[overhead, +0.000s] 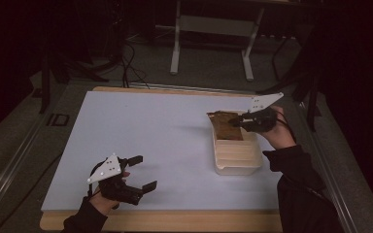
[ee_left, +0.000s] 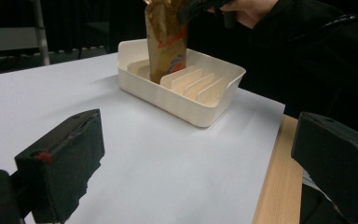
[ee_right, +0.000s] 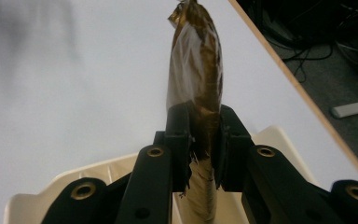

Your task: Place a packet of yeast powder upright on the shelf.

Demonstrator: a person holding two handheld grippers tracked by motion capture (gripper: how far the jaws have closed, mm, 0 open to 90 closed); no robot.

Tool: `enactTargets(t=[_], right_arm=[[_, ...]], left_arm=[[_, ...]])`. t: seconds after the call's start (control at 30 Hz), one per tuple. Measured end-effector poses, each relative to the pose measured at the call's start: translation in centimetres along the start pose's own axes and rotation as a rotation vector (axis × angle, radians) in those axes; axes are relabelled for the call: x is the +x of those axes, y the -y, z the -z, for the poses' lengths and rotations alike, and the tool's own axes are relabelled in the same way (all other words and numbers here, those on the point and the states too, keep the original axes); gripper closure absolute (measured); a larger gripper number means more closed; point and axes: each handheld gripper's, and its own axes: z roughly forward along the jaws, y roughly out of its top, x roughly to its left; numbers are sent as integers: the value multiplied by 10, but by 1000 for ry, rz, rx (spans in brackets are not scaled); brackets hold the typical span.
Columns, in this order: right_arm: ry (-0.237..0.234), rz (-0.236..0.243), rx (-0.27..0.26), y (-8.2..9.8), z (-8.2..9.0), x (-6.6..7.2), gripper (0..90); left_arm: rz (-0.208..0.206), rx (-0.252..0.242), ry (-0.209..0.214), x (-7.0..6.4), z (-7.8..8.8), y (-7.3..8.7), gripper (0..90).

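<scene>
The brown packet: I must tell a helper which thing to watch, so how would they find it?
Start at the pale blue table top, then go to the cream slotted tray near its right edge. The brown packet stands upright in the tray's far end, pinched by the right gripper; it is the one glossy golden-brown thing there.

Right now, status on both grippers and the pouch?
Right gripper shut on gold pouch, upright in rack end slot. Left gripper open, idle on table. Nothing blocking.
</scene>
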Motion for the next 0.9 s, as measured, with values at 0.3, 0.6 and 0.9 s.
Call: enactTargets(t=[0.3,0.6,0.9], right_arm=[[24,-95,-54,42,3,-1,766],[115,-122,-47,45,6,2,655],[166,-240,-51,35,15,4,463]], left_arm=[[-5,8,7,-1,-3,0,34],[-2,4,6,0,-4,-1,38],[-22,9,9,-2,-4,-1,40]])
